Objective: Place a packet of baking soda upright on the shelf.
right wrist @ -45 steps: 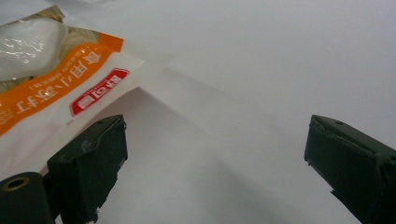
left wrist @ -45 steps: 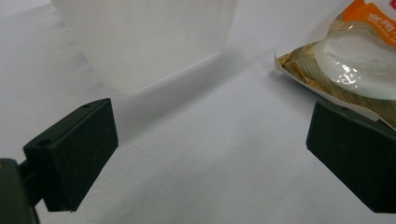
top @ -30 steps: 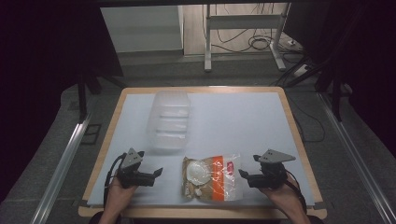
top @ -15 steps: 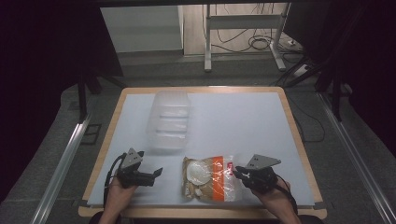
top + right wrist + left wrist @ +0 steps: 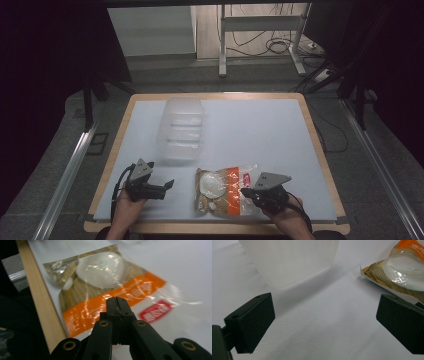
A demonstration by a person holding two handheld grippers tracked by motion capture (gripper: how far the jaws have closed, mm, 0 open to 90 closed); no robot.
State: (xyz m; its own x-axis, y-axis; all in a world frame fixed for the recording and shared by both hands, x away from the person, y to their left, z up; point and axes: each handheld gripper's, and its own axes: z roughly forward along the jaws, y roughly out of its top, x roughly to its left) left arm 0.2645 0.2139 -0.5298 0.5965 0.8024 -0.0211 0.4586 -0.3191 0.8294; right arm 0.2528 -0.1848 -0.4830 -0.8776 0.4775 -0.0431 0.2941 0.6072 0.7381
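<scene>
- We see a clear food packet (image 5: 226, 191) with an orange band lying flat on the white table (image 5: 260, 135), near its front edge, between the two grippers.
- Through its film a round white bun shows, with brown printed paper under it.
- Our right gripper (image 5: 116, 302) has its jaws pressed together, tips over the packet's orange band; we cannot tell whether any film is pinched between them.
- Our left gripper (image 5: 324, 322) rests low over the bare table with its jaws wide apart, holding nothing, the packet's corner just beside one jaw.
- A clear plastic container (image 5: 181, 129) stands behind the packet, toward the table's middle, apart from it.
</scene>
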